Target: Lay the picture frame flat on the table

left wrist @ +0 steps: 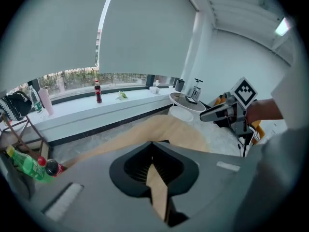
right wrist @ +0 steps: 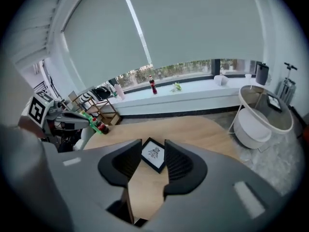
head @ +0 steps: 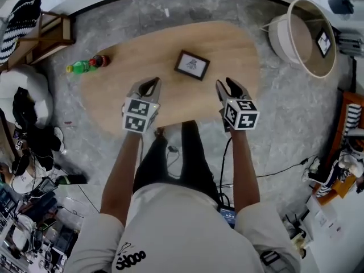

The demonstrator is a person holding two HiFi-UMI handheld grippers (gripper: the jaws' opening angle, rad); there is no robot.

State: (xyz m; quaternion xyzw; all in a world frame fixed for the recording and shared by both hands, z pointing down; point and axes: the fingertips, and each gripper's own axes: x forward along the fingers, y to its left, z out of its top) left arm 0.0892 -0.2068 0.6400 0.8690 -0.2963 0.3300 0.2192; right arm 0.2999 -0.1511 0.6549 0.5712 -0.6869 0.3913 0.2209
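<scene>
Now flat on oval wood table (head: pixel 136 56), black-edged picture frame (head: pixel 191 65); right hand-held gripper (head: pixel 226 84) jaws apart, empty; left hand-held gripper (head: pixel 151 85) closed

1. Bare top of the oval light-wood table (head: pixel 239 50) surrounds the flat black-framed picture (head: pixel 191 65) on every side.
2. Green and dark plastic bottles (head: pixel 85 66) crowd its left end, well apart from the picture.

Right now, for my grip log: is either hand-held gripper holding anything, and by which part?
Nothing is held. The picture frame lies on the table, apart from the left hand-held gripper and the right hand-held gripper.
</scene>
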